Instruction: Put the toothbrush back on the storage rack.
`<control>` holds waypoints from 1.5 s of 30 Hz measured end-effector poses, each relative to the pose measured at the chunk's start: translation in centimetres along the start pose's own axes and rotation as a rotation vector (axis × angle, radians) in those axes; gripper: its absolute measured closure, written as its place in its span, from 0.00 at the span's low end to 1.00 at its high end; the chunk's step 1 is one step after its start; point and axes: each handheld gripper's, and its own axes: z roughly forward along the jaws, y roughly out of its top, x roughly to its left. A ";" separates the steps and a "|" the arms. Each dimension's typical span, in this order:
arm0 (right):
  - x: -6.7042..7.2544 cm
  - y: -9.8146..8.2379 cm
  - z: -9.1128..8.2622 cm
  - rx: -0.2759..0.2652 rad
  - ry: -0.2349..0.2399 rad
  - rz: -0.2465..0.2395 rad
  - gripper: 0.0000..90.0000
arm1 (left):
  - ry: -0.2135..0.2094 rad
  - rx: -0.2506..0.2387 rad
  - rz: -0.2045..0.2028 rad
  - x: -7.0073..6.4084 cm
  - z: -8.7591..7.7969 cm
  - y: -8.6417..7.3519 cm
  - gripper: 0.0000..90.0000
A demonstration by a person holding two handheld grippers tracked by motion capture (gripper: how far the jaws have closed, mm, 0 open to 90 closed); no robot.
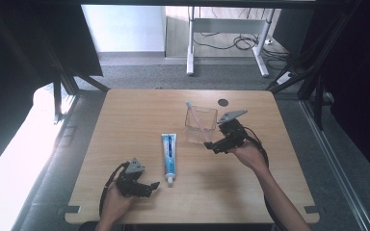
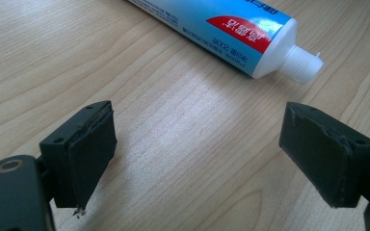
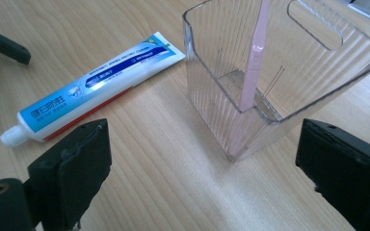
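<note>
**Desk:** Where do your grippers stand right now?

**Me:** My left gripper (image 1: pixel 147 186) sits near the front edge of the table (image 1: pixel 125 110), left of centre, released, with its jaws spread wide and bare wood between them. My right gripper (image 1: pixel 212 143) is over on the right, farther from me, jaws also wide apart and gripping nothing.

**Desk:** And the toothpaste?

**Me:** The toothpaste tube (image 1: pixel 169 153) lies flat on the wood roughly in the middle, running near to far, with its white cap (image 1: pixel 170 181) pointing toward me. In the left gripper view the cap (image 2: pixel 302 64) lies just beyond the jaws and off toward the right one, close but not touching. From the high view, my left gripper is just to the left of that cap end, with a small gap.

**Desk:** What about the cup?

**Me:** The clear ribbed holder (image 1: pixel 200 126) stands upright to the right of the tube and a little farther away. A pink toothbrush (image 1: pixel 196 117) leans inside it, head end up. My right gripper is just beside the holder's near right corner. In the right gripper view the holder (image 3: pixel 221 103) rises just ahead of the open jaws, not between them, and I see the toothbrush handle (image 3: pixel 253 62) resting down into it. The tube (image 3: pixel 96 86) shows off to the left there, well clear of those jaws.
</note>
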 end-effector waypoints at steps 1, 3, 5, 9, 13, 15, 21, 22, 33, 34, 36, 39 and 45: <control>0.0 -0.1 -0.1 -0.001 -0.001 -0.004 0.04 | 0.000 0.000 0.000 0.0 0.0 0.0 0.15; 0.2 -0.4 -0.3 -0.003 0.000 -0.002 0.03 | 0.000 -0.001 -0.001 0.0 0.0 0.0 0.15; 0.3 -0.7 -0.5 -0.004 0.001 0.001 0.02 | 0.001 0.000 0.001 0.0 0.0 0.0 0.15; 0.6 -1.4 -0.8 -0.004 0.002 0.003 0.01 | 0.002 -0.001 0.001 0.0 0.0 0.0 0.15; 0.7 -2.2 -1.1 0.004 0.002 0.010 0.00 | 0.003 0.000 0.004 0.0 0.0 0.0 0.15; 0.8 -2.7 -1.2 0.009 0.000 0.017 0.00 | 0.003 0.002 0.002 0.0 0.0 0.0 0.15; 0.9 -4.1 -1.5 0.023 -0.001 0.039 0.00 | 0.004 0.004 0.002 -0.1 0.0 0.0 0.15; 0.9 -4.3 -1.6 0.020 0.000 0.042 0.00 | 0.004 0.003 0.002 -0.1 0.0 0.0 0.15; 1.4 -6.5 -2.7 0.005 -0.021 0.057 0.00 | -0.003 -0.002 -0.003 -0.1 0.1 0.0 0.15; 1.4 -6.7 -2.8 0.003 -0.020 0.060 0.00 | -0.003 -0.002 -0.004 -0.1 0.1 0.0 0.15; 1.5 -7.1 -3.0 -0.002 -0.022 0.063 0.00 | -0.004 -0.003 -0.002 -0.1 0.1 0.1 0.15; 1.7 -7.8 -3.3 -0.006 -0.025 0.069 0.00 | -0.004 -0.002 0.000 -0.1 0.1 0.1 0.15; 1.9 -9.0 -4.0 -0.035 -0.029 0.091 0.00 | -0.004 0.000 -0.008 -0.1 0.0 0.0 0.15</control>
